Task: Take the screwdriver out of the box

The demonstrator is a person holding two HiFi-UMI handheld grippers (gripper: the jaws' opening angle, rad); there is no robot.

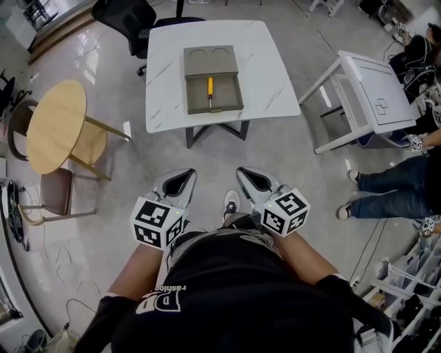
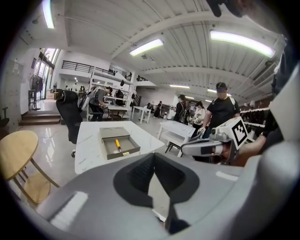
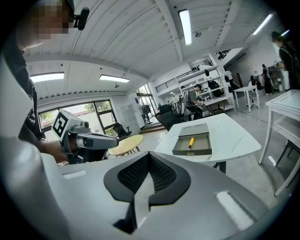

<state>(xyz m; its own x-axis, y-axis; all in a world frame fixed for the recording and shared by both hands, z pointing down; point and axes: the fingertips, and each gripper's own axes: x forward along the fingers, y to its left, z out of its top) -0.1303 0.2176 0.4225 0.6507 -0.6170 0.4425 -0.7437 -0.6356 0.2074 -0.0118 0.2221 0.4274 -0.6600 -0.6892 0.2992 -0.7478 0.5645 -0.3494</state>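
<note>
Far table (image 1: 165,62): open box (image 1: 213,103) holds yellow-handled screwdriver (image 1: 210,89). My left gripper (image 1: 182,180), right gripper (image 1: 252,178): jaws together, empty.

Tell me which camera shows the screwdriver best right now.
The head view: it looks down into the open box, so the whole screwdriver shows lying inside. The left and right gripper views show the screwdriver small, far off, seen at a low slant.

floor (image 1: 138,158): glossy grey | white table (image 1: 165,89) | round wooden table (image 1: 55,124) | black chair (image 1: 127,17) | ceiling strip lights (image 2: 146,47) | far windows (image 3: 91,112), probably
</note>
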